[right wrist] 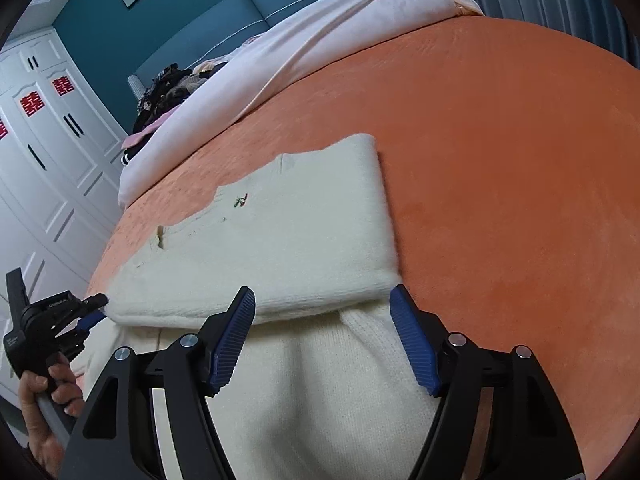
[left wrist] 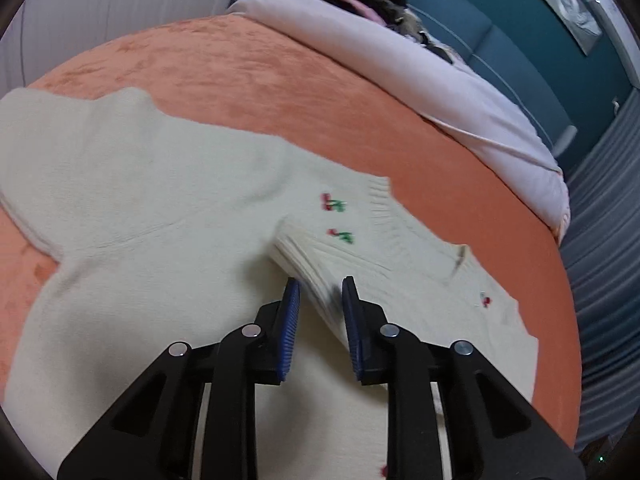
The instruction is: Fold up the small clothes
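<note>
— Orange bedspread (right wrist: pixel 500 152) under our cream sweater (right wrist: pixel 300 232), one side folded over?
— Yes. Our left gripper (left wrist: pixel 320 292) pinches its ribbed cuff (left wrist: pixel 316 276); our right gripper (right wrist: pixel 322 300) hovers spread wide at the fold, holding nothing.

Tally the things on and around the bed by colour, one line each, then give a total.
Cream: 1, the sweater
Orange: 1, the bedspread
Pale pink: 1, the duvet
Dark mixed: 1, the clothes pile
Black with blue pads: 2, the left gripper and right gripper
Total: 6
</note>
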The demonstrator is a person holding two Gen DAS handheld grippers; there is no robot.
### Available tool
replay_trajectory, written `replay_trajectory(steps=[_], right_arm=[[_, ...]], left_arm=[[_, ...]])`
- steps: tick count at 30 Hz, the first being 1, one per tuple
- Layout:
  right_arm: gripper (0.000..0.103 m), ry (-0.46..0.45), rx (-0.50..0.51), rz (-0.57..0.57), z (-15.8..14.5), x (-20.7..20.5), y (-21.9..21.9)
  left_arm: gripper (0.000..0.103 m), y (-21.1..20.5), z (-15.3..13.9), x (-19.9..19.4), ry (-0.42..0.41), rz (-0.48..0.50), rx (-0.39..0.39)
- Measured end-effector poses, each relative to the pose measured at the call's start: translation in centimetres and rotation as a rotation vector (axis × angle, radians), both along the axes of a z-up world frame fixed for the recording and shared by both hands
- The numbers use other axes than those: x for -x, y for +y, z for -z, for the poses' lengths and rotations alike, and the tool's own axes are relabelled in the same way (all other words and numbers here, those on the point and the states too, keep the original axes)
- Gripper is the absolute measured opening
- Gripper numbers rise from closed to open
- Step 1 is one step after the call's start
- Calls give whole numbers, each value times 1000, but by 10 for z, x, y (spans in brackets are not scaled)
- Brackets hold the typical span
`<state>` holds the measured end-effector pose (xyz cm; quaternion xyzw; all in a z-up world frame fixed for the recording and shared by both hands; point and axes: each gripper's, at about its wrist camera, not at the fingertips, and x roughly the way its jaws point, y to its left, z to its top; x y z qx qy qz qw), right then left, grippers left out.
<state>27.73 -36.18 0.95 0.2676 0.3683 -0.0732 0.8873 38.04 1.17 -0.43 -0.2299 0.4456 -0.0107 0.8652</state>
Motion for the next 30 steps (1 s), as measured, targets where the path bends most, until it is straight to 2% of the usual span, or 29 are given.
replay_trajectory(steps=[1, 3, 5, 6, 7, 9, 10, 11, 12, 13, 14, 16, 18, 19, 21, 23, 25, 27, 30], right_arm=[[69, 16, 15, 1, 4, 0, 1], [68, 18, 28, 10, 3, 2, 2], [68, -42, 3, 25, -9, 8, 2], [68, -62, 8, 34, -15, 8, 3], [68, -65, 29, 42, -19, 4, 3], [68, -12, 59, 52, -14, -9, 1], [68, 43, 63, 62, -5, -20, -2], [66, 86, 54, 67, 7, -27, -5], [64, 123, 33, 71, 17, -33, -7], [50, 116, 35, 83, 18, -34, -6], [28, 95, 50, 80, 12, -34, -3], [24, 12, 48, 51, -10, -30, 0], [24, -55, 47, 43, -23, -25, -1], [26, -32, 82, 43, -17, -28, 0], [31, 154, 114, 16, 17, -45, -2], [33, 119, 99, 37, 7, -40, -3], [36, 110, 165, 78, -19, -37, 4], [36, 56, 207, 77, -42, -33, 14], [36, 55, 326, 17, -51, -45, 40]], left_arm=[[22, 6, 10, -1, 44, 13, -9], [24, 16, 15, 8, 36, 31, 37], [45, 18, 8, 16, -2, 38, 61], [66, 17, 6, 17, -11, 29, 60], [77, 15, 5, 16, -15, 14, 53], [77, 11, 12, 5, 15, 17, 64], [74, 10, 17, 1, 30, 19, 70], [69, 8, 20, -3, 35, 13, 43], [47, 6, 19, -5, 28, 11, 3], [17, 4, 16, -7, 14, 30, 1], [10, 6, 11, -9, -1, 56, 44], [11, 14, -7, -4, -87, 47, 92], [11, 15, -11, -3, -113, 48, 51], [11, 13, -3, -6, -85, 56, 20], [11, 13, 23, -12, 0, 50, 9], [11, 16, 27, -3, -34, 51, 16], [12, 13, 27, -1, -50, 62, -8], [13, 12, 29, 0, -61, 60, -14], [13, 10, 29, 2, -75, 59, -33]])
